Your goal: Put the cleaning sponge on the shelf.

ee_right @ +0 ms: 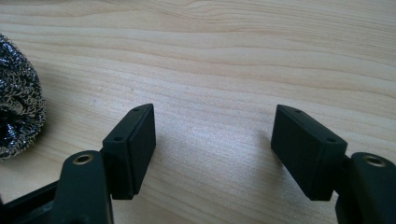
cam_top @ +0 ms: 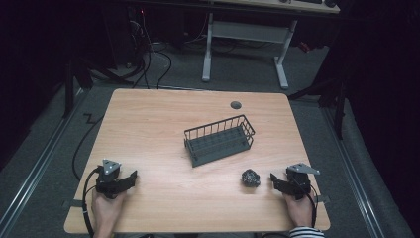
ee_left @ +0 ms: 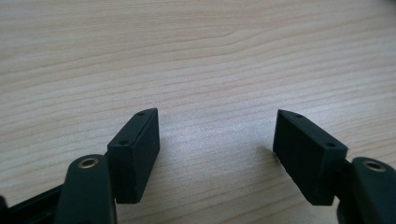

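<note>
One crinkly steel-wool scourer (cam_top: 250,177), dark grey.

Lab: dark curtains (cam_top: 381,99), floor cables (cam_top: 148,59), desk frame (cam_top: 245,32).

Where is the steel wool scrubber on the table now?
In the high view the steel wool scrubber lies on the table near its front right, just left of the right gripper and in front of the wire basket.

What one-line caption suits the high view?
Open left gripper and right gripper rest on table; steel scourer lies beside wire basket.
</note>
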{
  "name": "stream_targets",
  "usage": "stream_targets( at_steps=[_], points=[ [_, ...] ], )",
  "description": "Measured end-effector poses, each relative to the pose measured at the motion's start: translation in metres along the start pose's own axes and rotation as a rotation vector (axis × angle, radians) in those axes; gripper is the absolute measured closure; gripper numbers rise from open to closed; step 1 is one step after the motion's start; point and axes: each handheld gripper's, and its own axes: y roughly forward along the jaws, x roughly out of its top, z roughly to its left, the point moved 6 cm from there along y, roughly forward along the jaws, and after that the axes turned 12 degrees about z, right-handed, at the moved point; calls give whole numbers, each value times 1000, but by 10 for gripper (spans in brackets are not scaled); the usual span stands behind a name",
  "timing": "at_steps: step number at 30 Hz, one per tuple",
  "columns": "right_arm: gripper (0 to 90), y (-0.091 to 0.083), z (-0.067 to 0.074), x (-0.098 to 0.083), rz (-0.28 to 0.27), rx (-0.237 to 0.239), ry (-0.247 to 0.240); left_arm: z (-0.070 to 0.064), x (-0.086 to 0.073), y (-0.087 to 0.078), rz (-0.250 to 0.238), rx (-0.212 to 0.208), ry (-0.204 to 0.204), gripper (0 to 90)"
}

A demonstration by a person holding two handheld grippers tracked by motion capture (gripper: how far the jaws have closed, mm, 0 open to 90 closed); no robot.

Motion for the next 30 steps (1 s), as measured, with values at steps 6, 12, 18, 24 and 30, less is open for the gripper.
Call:
stream_targets(
  at_steps=[6,12,18,24,30],
  points=[
    [311,0,-1,0,-2,3,-10,-1,0,0,1,-8,-3,302],
    [298,-3,3,-3,11,28,-26,-1,0,0,3,-12,1,289],
    [292,-13,11,-5,-7,58,-63,-1,0,0,4,-14,2,284],
    [285,-25,21,-9,-26,75,-109,-1,0,0,4,-15,3,283],
    [278,-34,32,-15,-30,98,-143,-1,0,0,4,-16,3,281]
  ],
)
